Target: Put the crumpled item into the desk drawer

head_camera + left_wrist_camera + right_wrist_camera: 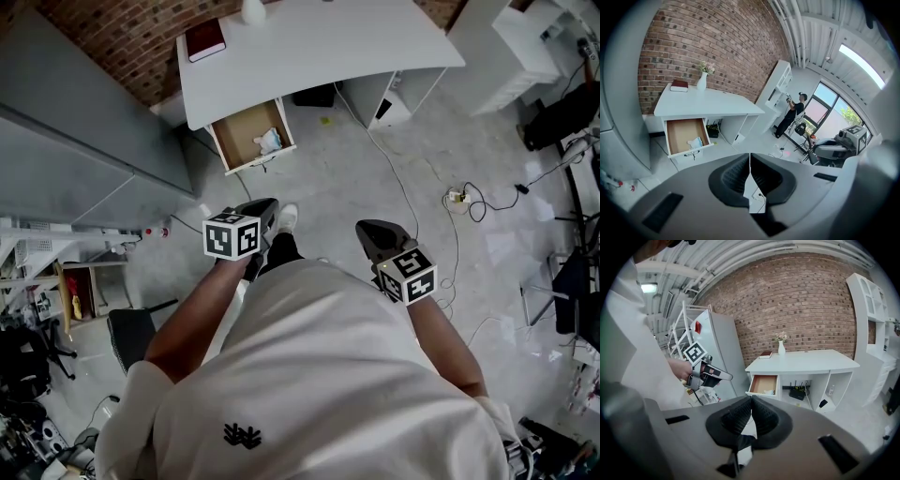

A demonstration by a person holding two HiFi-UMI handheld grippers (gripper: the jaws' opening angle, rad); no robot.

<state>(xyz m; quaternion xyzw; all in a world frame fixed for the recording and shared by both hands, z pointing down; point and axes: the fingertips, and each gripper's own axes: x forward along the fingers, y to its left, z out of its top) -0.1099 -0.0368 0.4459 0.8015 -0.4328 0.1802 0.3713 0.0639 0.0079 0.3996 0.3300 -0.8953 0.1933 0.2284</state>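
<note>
The white desk point(319, 47) stands across the room, and its drawer point(251, 136) is pulled open. A pale crumpled item point(269, 142) lies inside the drawer near its front; it also shows as the crumpled item point(695, 143) in the drawer point(686, 136) and the crumpled item point(769, 392) in the drawer point(764, 384). Both grippers are held at waist height, well back from the desk. My left gripper point(265, 208) point(750, 174) is shut with nothing in it. My right gripper point(370, 230) point(751, 416) is shut and empty too. The left gripper point(710, 374) appears in the right gripper view.
A red book point(204, 39) and a white vase point(253, 11) sit on the desk. A grey cabinet point(84, 141) stands at the left, with a black chair point(131, 333) near it. Cables and a power strip point(459, 197) lie on the floor at the right.
</note>
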